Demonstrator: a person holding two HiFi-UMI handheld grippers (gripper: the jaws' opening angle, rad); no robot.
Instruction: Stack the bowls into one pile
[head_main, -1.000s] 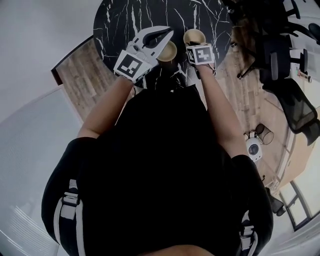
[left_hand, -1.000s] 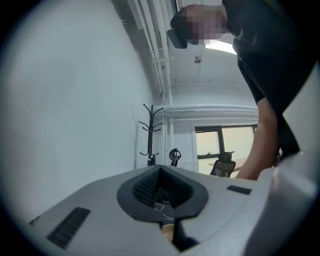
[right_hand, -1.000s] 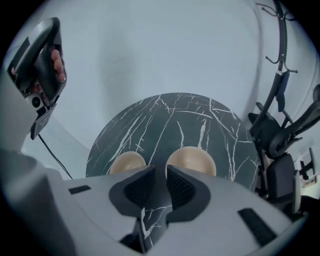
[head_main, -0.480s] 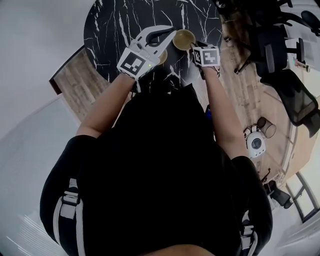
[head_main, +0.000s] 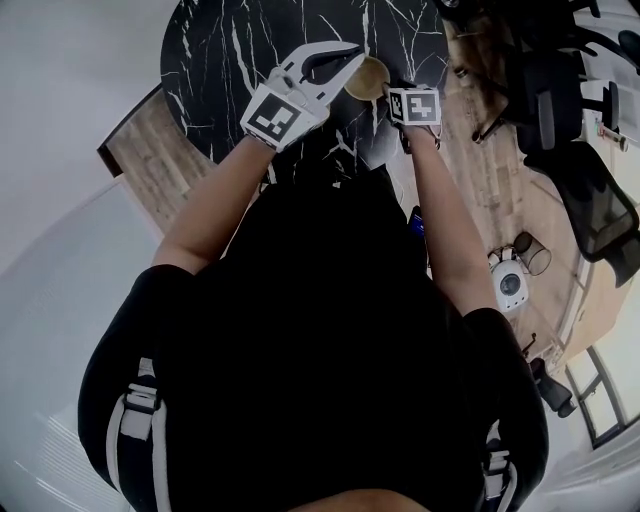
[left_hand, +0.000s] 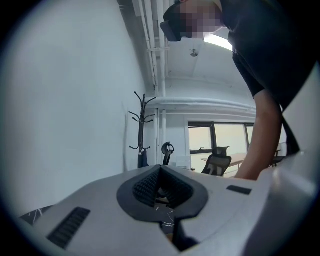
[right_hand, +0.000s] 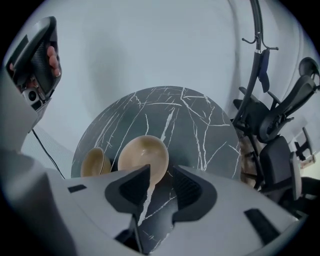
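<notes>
Two tan bowls stand apart on the round black marble table (right_hand: 200, 130). In the right gripper view the larger bowl (right_hand: 143, 157) lies just past my left jaw tip, and the smaller bowl (right_hand: 94, 162) sits to its left. My right gripper (right_hand: 160, 172) is open; its jaws have just been opening, and only bare table shows between them. In the head view one bowl (head_main: 368, 75) lies between the two grippers, with the right gripper (head_main: 398, 92) under its marker cube. My left gripper (head_main: 355, 55) hovers over the table with its tips together and nothing in them (left_hand: 160, 170).
Black office chairs (head_main: 570, 120) and a coat rack (right_hand: 257, 50) stand to the table's right. A white round device (head_main: 508, 290) sits on the wooden floor. The table's near edge (head_main: 330, 165) is close to the person's body.
The right gripper's jaws have come off the bowl, which now rests on the table. The left gripper has slid over the second bowl and hides it in the head view.
</notes>
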